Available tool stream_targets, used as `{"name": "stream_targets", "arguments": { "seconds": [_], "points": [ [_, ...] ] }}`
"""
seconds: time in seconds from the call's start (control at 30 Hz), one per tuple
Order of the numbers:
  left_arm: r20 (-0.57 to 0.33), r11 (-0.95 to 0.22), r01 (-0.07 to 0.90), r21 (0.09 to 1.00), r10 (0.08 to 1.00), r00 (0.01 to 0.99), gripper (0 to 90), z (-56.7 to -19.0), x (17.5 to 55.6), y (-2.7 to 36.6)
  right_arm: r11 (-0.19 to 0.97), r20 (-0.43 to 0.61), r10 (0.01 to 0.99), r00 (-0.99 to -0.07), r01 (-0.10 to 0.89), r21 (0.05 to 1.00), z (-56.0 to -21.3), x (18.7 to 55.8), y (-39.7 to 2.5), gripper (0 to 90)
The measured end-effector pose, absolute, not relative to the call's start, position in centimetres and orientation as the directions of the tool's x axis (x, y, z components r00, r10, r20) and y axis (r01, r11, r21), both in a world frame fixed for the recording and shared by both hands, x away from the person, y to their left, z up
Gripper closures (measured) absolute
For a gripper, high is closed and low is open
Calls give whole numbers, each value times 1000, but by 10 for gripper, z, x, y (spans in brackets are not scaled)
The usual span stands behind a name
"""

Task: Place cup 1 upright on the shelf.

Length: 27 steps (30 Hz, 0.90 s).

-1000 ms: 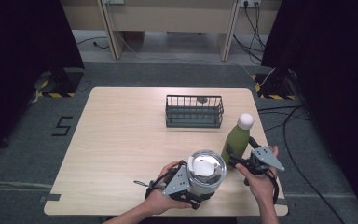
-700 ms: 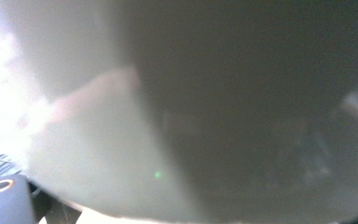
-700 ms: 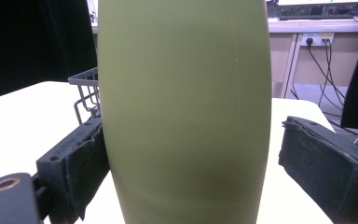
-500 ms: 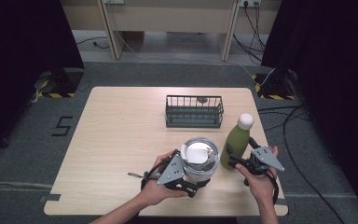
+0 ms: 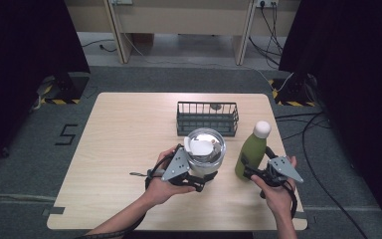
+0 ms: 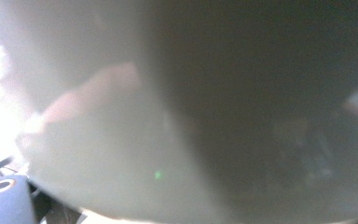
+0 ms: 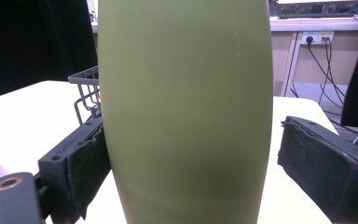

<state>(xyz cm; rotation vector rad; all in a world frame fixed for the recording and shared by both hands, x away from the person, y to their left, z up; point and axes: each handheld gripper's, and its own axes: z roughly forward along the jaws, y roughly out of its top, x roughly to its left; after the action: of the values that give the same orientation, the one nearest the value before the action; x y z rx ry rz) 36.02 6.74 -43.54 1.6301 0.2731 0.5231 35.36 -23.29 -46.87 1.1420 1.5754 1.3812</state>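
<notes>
A steel tumbler (image 5: 205, 149) with a clear lid is held up off the table, and my left gripper (image 5: 198, 178) is shut on its lower body. In the left gripper view the tumbler's grey wall (image 6: 214, 116) is a close blur. A green bottle (image 5: 250, 154) with a white cap stands upright on the table at the right. My right gripper (image 5: 252, 173) sits around its base. In the right gripper view the bottle (image 7: 182, 112) stands between the pads: the left pad (image 7: 86, 168) touches it and the right pad (image 7: 317, 168) stands off with a gap.
A dark wire basket (image 5: 207, 118) stands behind the tumbler at mid-table, with a small round object (image 5: 215, 106) inside; its corner (image 7: 86, 88) shows left of the bottle. The wooden table (image 5: 124, 139) is bare on its left half. Cables lie on the floor at the right.
My left gripper has lifted the tumbler and carried it away from the person, toward the basket. The right gripper and the bottle have stayed in place.
</notes>
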Motion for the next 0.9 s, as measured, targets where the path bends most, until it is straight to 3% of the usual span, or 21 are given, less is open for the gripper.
{"name": "stream_targets", "arguments": {
  "seconds": [0.9],
  "points": [
    [157,-155,-82,985,574,804,86,-419,406,80,20,33,942,-333,156,988,-469,353,-232,119]
  ]
}}
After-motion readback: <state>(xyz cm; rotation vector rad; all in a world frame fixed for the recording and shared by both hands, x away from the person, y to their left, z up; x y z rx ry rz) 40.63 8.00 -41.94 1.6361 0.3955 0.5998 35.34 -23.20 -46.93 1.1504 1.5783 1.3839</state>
